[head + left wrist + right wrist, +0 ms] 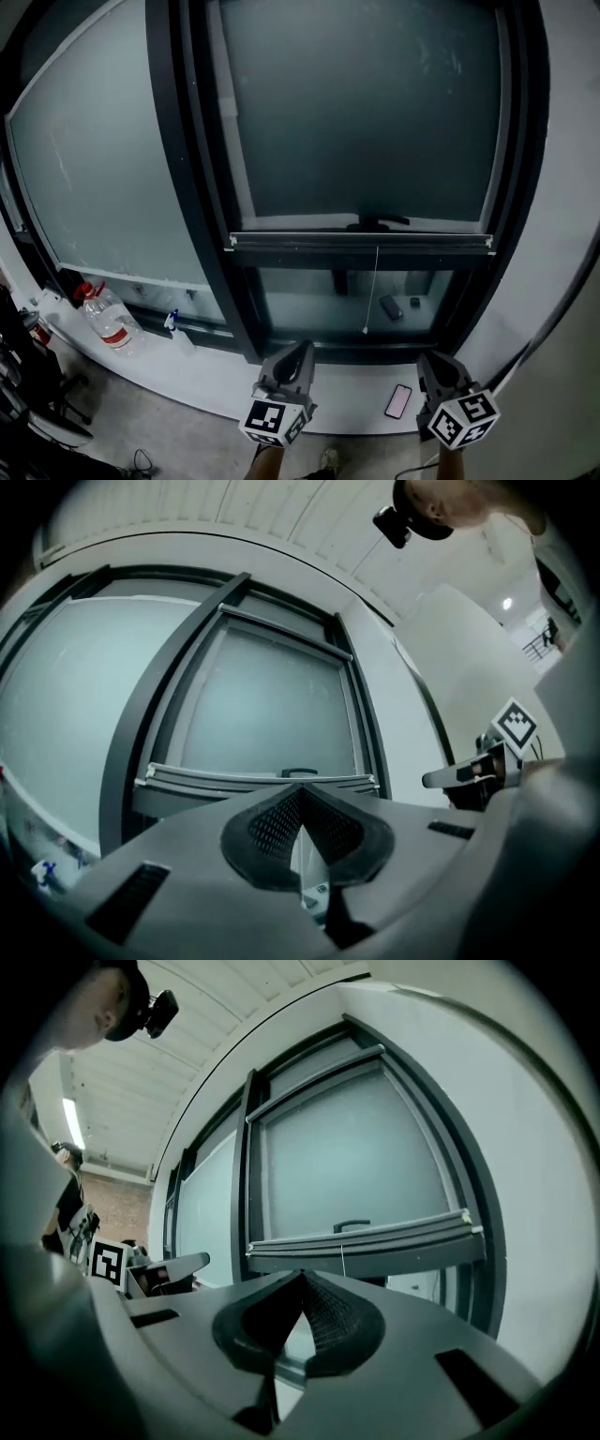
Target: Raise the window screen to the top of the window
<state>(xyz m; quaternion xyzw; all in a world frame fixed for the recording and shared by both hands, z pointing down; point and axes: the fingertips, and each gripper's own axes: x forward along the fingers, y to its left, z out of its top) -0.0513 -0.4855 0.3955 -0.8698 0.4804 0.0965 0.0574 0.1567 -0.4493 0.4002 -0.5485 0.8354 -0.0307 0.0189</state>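
Head view: both grippers closed, empty, below window screen [361,244].

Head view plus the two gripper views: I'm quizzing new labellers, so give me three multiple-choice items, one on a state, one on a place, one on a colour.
1. How do the jaws of the left gripper and the right gripper stand?
A. Both wide open. B. Left open, right shut. C. Both shut, empty.
2. Where does the water bottle stand?
A. On the sill, far left. B. Between the two grippers. C. In the right gripper's jaws.
3. What colour is its cap?
A. Blue. B. Red. C. Green.

Answers: 1 C, each gripper view shows the tips meeting on nothing; 2 A, it stands left of the spray bottle; 3 B, the cap shows red.
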